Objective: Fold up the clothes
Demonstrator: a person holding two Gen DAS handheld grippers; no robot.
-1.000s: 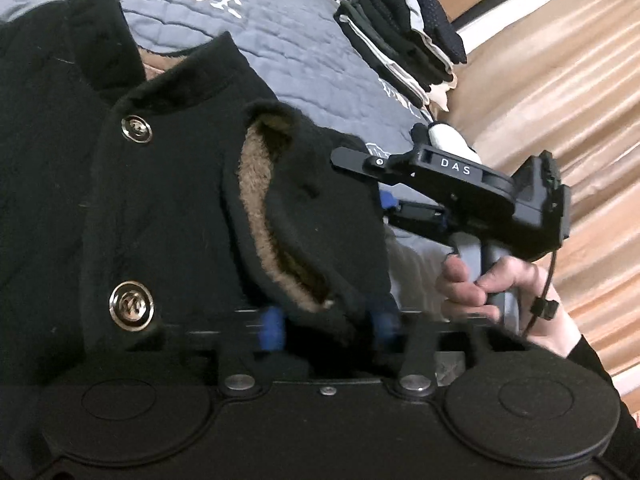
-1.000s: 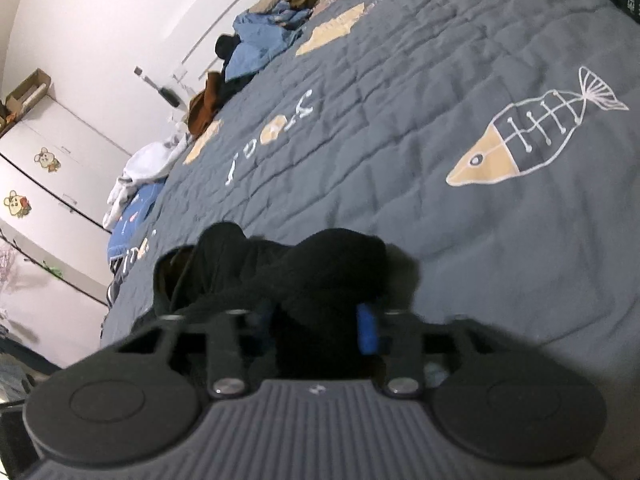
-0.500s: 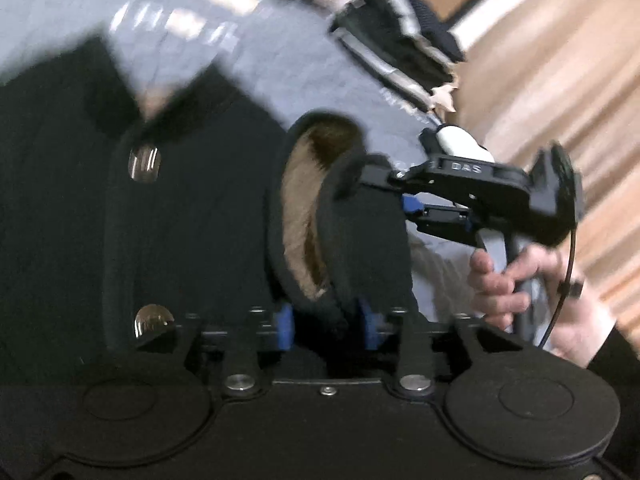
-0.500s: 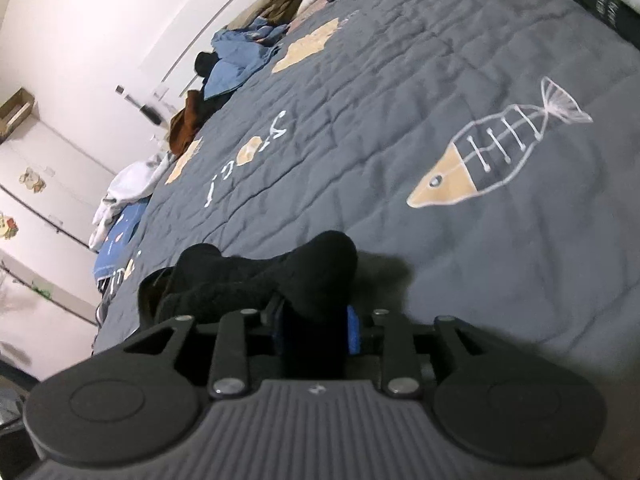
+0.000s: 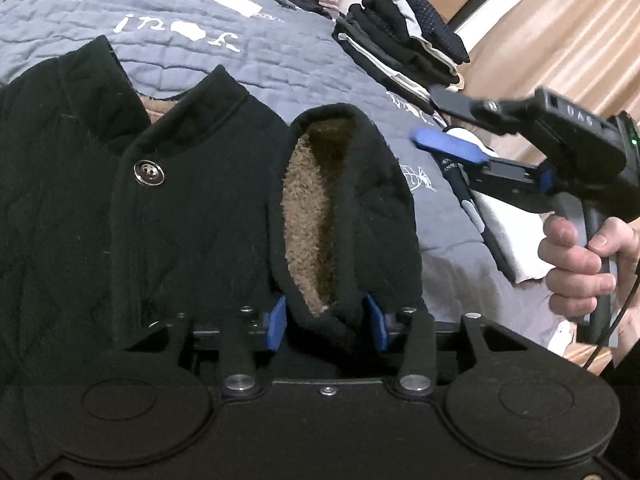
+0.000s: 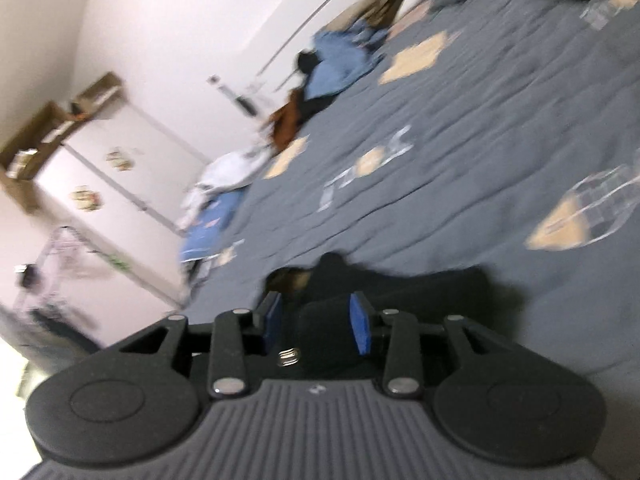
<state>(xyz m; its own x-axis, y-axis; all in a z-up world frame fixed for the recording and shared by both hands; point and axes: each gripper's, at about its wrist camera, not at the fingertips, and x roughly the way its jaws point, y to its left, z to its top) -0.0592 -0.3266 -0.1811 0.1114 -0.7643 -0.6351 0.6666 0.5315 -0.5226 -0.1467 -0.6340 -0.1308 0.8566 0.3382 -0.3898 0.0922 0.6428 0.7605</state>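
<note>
1. Black quilted jacket (image 5: 180, 208) lies front-up on the grey-blue quilt (image 5: 168, 40); collar toward 12 o'clock in the left wrist view, one silver button (image 5: 149, 173) showing.
2. Left gripper (image 5: 326, 320): blue pads clamped on a sleeve cuff (image 5: 344, 216), which stands up and gapes, tan fleece lining exposed.
3. Right gripper (image 5: 452, 128) at 2–3 o'clock in that view, held by a hand (image 5: 580, 264); its fingers stand apart, nothing between them. Its own view is motion-blurred; dark cloth sits behind the spread pads, not pinched.
4. Stack of folded clothes (image 5: 400, 48) at 1 o'clock on the quilt; loose heap (image 6: 340, 60) at the far edge.
5. Judgement: a sleeve fold looks in hand. To do it well: keep the clamp on the cuff firm, carry it low and straight across the chest, lay the sleeve flat with lining hidden, no twist.
6. The free gripper could pin the shoulder seam so the body doesn't drag.
7. Risk: thick fleece may spring the fold back open; press before letting go.
</note>
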